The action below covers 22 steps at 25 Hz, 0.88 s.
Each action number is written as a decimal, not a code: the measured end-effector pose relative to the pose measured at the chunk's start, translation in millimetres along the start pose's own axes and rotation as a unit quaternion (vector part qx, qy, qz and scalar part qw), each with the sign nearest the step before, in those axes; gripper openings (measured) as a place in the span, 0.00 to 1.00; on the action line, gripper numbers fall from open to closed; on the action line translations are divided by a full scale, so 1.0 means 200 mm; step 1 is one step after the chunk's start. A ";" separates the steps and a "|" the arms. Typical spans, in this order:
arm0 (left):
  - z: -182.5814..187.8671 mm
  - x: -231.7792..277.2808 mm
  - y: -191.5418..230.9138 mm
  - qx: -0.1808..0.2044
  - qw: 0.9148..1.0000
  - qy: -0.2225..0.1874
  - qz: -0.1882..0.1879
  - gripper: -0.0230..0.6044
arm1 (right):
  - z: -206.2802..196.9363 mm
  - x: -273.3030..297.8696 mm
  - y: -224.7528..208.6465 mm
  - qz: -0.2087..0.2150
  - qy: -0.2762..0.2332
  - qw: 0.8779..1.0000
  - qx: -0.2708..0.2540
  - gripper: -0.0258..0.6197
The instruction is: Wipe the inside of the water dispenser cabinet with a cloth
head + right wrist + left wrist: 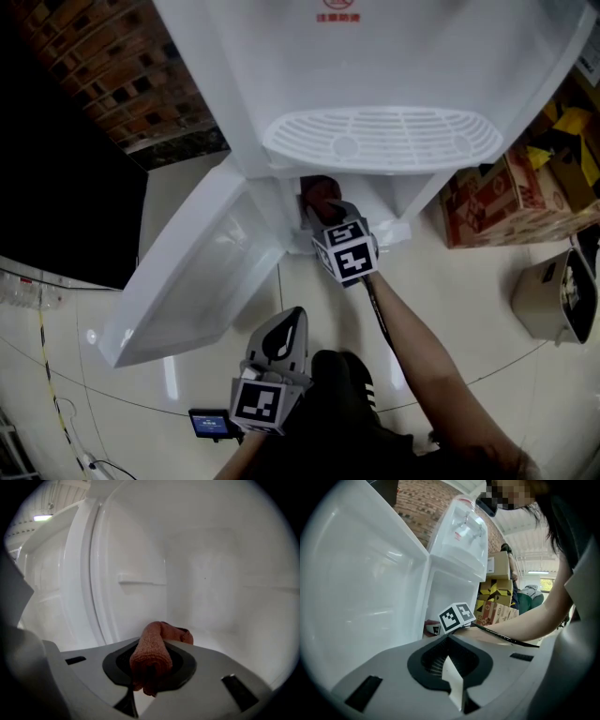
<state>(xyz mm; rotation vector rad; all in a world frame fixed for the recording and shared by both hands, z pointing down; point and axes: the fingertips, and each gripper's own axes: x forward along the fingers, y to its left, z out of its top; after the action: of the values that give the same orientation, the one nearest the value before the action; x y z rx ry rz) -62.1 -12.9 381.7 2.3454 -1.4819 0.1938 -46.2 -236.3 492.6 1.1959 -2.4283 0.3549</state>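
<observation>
At the left, the cabinet door [178, 281] is seen swung wide open toward the near side. The left gripper [286, 323] is held low and near, well apart from the opening; its fingers are pressed together with nothing between them. Further right, the right gripper [328, 211] is placed inside the cabinet [206, 573], under the drip tray [380, 136] of the water dispenser [394, 56]. Its fingers are clamped on the cloth [152, 653], a reddish-brown terry wad that bulges out ahead of the tips toward the white floor of the compartment. Whether the floor is touched by the cloth cannot be told. The cloth is judged light, soft and floppy, so a grip on a bunched fold, as here, is thought best: a firm pad is kept for pressing against the smooth plastic walls. Cardboard boxes [487, 192] are stacked at the far right.
</observation>
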 end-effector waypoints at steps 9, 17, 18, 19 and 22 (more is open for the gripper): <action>0.00 0.00 -0.01 0.000 1.000 -0.003 -0.003 0.00 | 0.71 -0.63 -0.39 -0.254 -0.228 0.937 -0.075 0.16; 0.00 0.00 0.00 0.001 1.000 -0.002 0.000 0.00 | 0.64 -0.64 -0.61 -0.323 -0.178 0.929 -0.033 0.16; 0.00 0.00 0.00 0.001 1.000 -0.001 0.000 0.00 | 0.57 -0.62 -0.62 -0.325 -0.162 0.932 -0.022 0.16; 0.00 0.00 0.00 0.001 1.000 -0.001 -0.001 0.00 | 0.50 -0.60 -0.63 -0.325 -0.144 0.935 -0.009 0.16; 0.00 0.00 0.00 0.000 1.000 -0.001 0.000 0.00 | 0.26 -0.53 -0.63 -0.322 -0.089 0.942 0.021 0.16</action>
<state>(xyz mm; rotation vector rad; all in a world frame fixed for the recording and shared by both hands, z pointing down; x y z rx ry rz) -62.0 -12.6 381.2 2.3452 -1.4828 0.1919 100.5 -258.7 402.9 2.0146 -2.0076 0.0992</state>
